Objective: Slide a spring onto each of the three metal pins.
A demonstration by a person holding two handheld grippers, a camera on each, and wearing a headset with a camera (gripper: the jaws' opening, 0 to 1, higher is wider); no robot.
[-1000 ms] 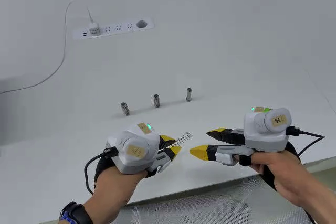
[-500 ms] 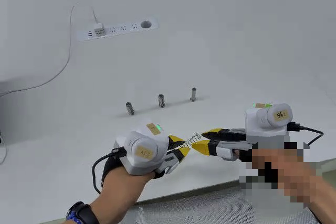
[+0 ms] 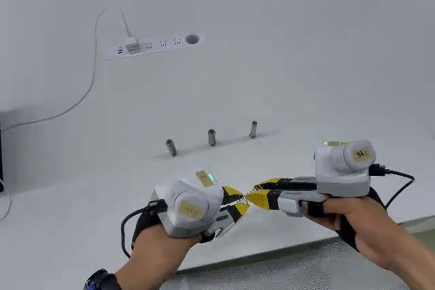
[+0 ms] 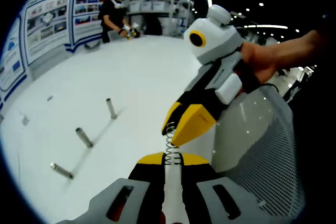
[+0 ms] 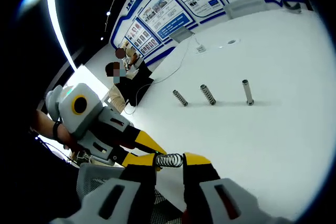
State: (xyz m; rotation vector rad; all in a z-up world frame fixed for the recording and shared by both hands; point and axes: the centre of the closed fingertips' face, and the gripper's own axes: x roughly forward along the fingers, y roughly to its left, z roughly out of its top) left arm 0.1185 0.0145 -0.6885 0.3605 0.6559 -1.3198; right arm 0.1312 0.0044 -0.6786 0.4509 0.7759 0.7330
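Low in the head view's centre, the left gripper [image 3: 236,202] is clamped on one end of a spring [image 3: 246,195], which juts toward the right gripper [image 3: 255,193]; that one's yellow jaws stand on either side of the spring's free end, nearly together, though I cannot tell whether they pinch it; both hang above the near edge of the bench [image 3: 88,188]; farther up, mid-frame, three pins [image 3: 212,137] stand in a row; the left two carry coils; the right pin [image 3: 253,129] is bare; a power strip [image 3: 155,44] lies upper left.
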